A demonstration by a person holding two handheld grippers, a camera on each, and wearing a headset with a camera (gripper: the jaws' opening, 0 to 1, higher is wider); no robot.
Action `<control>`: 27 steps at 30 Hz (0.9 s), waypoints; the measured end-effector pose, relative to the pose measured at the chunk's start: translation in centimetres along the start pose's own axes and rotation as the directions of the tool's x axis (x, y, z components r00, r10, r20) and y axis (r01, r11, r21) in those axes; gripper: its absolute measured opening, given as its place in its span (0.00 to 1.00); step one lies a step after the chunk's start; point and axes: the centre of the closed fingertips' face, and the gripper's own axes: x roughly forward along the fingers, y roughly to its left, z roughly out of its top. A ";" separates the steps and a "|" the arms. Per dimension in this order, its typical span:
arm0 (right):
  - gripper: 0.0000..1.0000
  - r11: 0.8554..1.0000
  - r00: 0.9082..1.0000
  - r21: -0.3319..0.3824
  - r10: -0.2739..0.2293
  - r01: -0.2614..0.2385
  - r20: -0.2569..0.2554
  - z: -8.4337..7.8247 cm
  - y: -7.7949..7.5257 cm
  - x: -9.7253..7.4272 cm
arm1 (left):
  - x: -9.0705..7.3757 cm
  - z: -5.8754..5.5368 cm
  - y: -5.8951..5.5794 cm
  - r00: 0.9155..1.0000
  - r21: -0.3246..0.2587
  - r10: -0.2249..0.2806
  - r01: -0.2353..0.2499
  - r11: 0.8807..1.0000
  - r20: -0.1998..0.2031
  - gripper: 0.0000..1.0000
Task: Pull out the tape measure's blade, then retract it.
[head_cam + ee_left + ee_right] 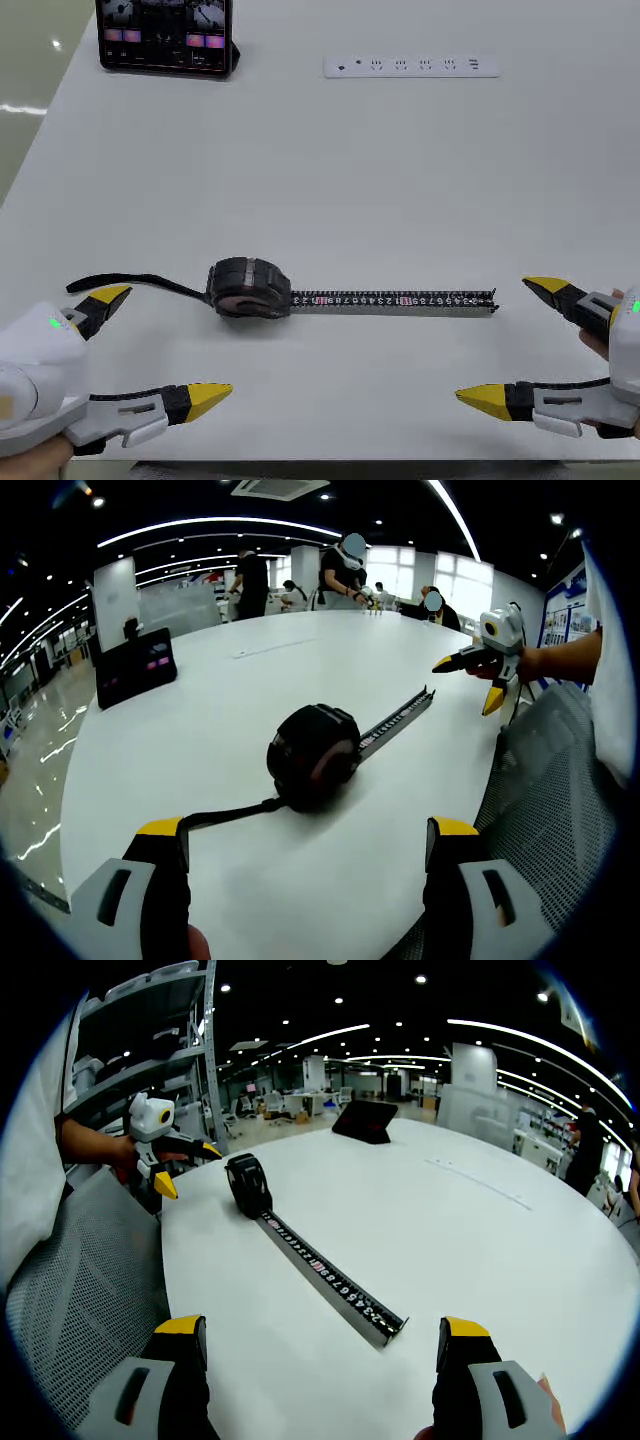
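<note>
Black and solid, the tape measure [248, 288] sits on the table [400, 180] between your left gripper [176, 341] and right gripper [493, 340], both spread and empty. The drawn blade [392, 300] looks springy, so clamp the case [312, 755].

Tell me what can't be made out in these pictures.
Head view: any print on the tape measure case is too small to read.
Head view: the tablet is cut by the top edge, screen blurred.
Head view: left gripper and right gripper bodies run off the bottom corners.
</note>
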 end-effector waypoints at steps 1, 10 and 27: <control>0.95 1.000 1.000 0.000 0.000 0.000 0.000 0.0 0.0 0.0 | 0.0 0.0 0.0 1.000 0.003 0.001 -0.001 1.000 -0.002 0.96; 0.95 1.000 1.000 0.001 0.002 -0.002 0.000 0.1 0.1 0.0 | 0.0 0.0 0.0 1.000 0.001 0.005 -0.005 1.000 -0.004 0.96; 0.95 1.000 1.000 0.005 -0.001 0.001 0.005 0.1 -0.1 0.0 | 0.3 0.4 -0.3 1.000 -0.015 0.000 0.000 1.000 0.002 0.96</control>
